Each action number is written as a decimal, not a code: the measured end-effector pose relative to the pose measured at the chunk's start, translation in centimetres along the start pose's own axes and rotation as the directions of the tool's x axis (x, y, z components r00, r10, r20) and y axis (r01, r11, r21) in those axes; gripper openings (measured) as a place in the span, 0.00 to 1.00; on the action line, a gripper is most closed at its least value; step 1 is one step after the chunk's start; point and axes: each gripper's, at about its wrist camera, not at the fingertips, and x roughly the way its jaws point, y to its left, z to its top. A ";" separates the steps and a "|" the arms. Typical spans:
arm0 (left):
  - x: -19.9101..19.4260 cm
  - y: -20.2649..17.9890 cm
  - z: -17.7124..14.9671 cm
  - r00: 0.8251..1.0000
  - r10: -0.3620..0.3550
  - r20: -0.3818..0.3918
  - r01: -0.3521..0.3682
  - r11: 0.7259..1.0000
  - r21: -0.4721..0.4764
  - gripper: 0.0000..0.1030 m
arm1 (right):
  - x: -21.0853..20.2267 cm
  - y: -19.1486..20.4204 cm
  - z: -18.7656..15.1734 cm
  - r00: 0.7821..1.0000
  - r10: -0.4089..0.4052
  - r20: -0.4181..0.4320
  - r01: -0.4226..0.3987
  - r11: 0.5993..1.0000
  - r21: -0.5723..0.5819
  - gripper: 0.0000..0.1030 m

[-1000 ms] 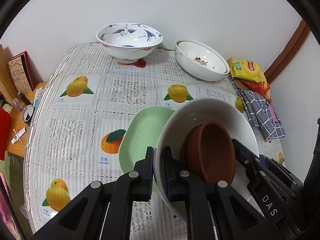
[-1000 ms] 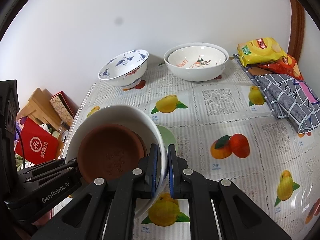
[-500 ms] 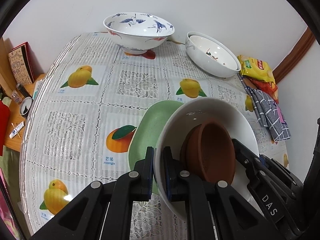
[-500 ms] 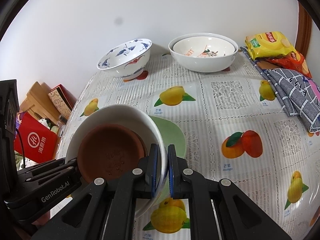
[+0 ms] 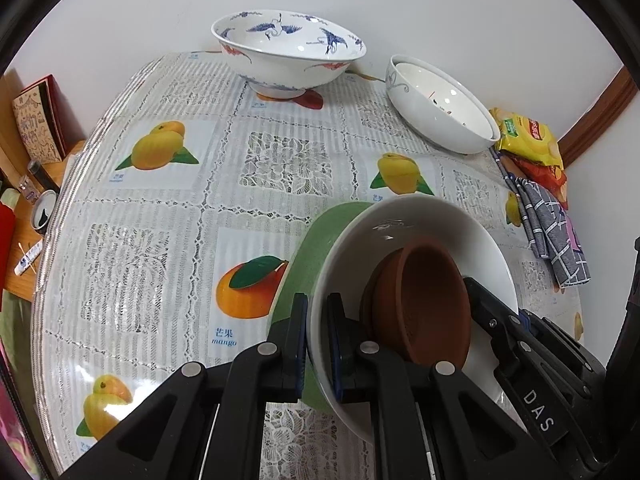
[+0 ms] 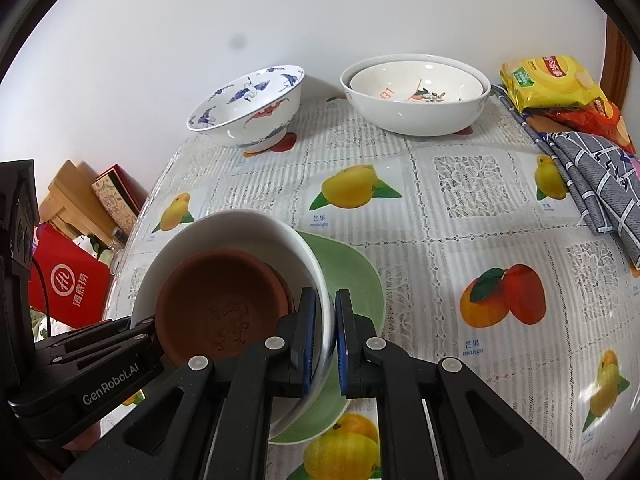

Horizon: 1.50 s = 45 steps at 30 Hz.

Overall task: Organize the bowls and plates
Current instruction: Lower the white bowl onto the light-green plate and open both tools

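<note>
Over the green plate (image 6: 352,272), both grippers, left (image 5: 317,344) and right (image 6: 325,340), clamp opposite rims of the white bowl (image 6: 240,224) (brown dishes (image 6: 220,304) nested inside), so lower it level and centred before letting go.

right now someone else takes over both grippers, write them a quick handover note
Left gripper: shut on the white bowl rim.
Right gripper: shut on the opposite rim.
Brown dishes are nested in the white bowl, held above the green plate.
Crane bowl stands alone at the back; another nested bowl pair is beside it.
Left: set the white bowl down on the green plate, then sort the back bowls.
</note>
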 end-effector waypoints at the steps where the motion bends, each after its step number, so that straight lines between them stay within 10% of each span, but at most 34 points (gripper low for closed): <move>1: 0.3 0.0 0.0 1.000 -0.001 -0.004 0.001 1.000 -0.002 0.09 | 0.3 -0.1 0.0 1.000 -0.001 -0.005 0.001 1.000 0.001 0.09; 45: -0.7 -0.3 -0.2 0.998 0.064 0.027 -0.064 0.998 0.009 0.18 | -0.3 -0.5 0.3 0.999 -0.034 -0.006 0.033 0.997 -0.072 0.13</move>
